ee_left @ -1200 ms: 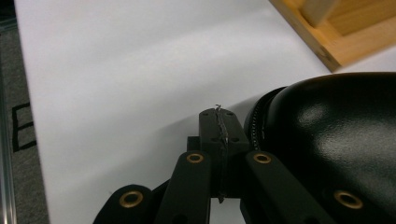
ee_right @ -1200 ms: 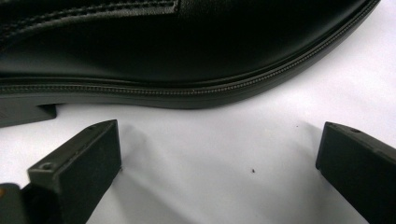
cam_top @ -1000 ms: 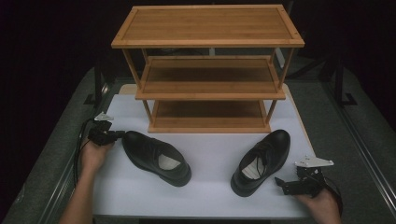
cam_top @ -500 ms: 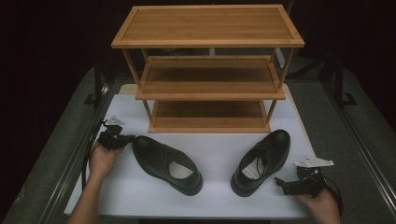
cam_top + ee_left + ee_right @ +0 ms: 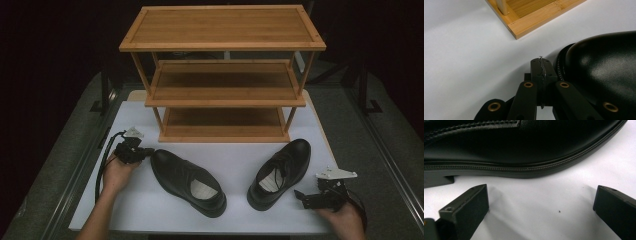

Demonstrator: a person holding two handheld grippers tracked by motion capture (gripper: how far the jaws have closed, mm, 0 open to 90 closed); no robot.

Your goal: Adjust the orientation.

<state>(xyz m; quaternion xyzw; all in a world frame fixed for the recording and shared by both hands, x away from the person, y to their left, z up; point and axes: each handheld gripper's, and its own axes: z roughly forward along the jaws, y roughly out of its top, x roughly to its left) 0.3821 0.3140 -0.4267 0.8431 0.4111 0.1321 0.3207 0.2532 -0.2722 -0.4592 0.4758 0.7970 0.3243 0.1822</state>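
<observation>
Two black leather shoes lie on the white table (image 5: 235,155). The left shoe (image 5: 187,182) points its toe back-left, and the right shoe (image 5: 280,172) points its toe back-right. My left gripper (image 5: 145,152) is shut with nothing between its jaws, its tip against that shoe's toe. In the left gripper view the closed gripper (image 5: 541,62) touches the glossy toe (image 5: 599,72). My right gripper (image 5: 301,196) rests open just right of the right shoe's heel. In the right gripper view, the open right gripper (image 5: 541,200) faces the shoe's sole edge (image 5: 524,167), a short gap away.
A three-tier bamboo shoe rack (image 5: 222,75) stands at the back of the table, its shelves bare; its bottom corner (image 5: 534,17) lies ahead of the left gripper. Grey carpeted ledges (image 5: 75,145) flank the table.
My left gripper has moved right and slightly nearer, and the left shoe has slid right and toward the front edge with it. The right gripper and right shoe have stayed put.
</observation>
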